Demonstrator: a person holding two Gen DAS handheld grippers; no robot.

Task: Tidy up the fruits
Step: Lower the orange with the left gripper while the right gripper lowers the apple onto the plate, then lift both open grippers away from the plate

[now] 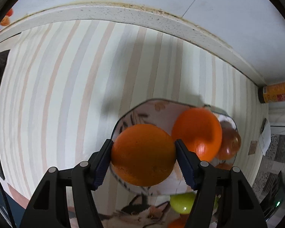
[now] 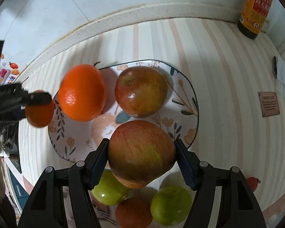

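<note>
Two grips, left fingers (image 1: 177,152) clamping orange (image 1: 143,154), right fingers (image 2: 102,153) clamping apple (image 2: 141,153)

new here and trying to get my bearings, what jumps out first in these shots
Each tool is clamped on a fruit: the left tool on an orange, the right tool on a red-green apple. Beyond them a floral plate on the striped tabletop carries another orange and another apple.

The left gripper (image 1: 143,154) points steeply down, its pads pressed on an orange (image 1: 143,154) between them. The right gripper (image 2: 142,152) likewise clamps an apple (image 2: 141,153) between its fingers.
</note>
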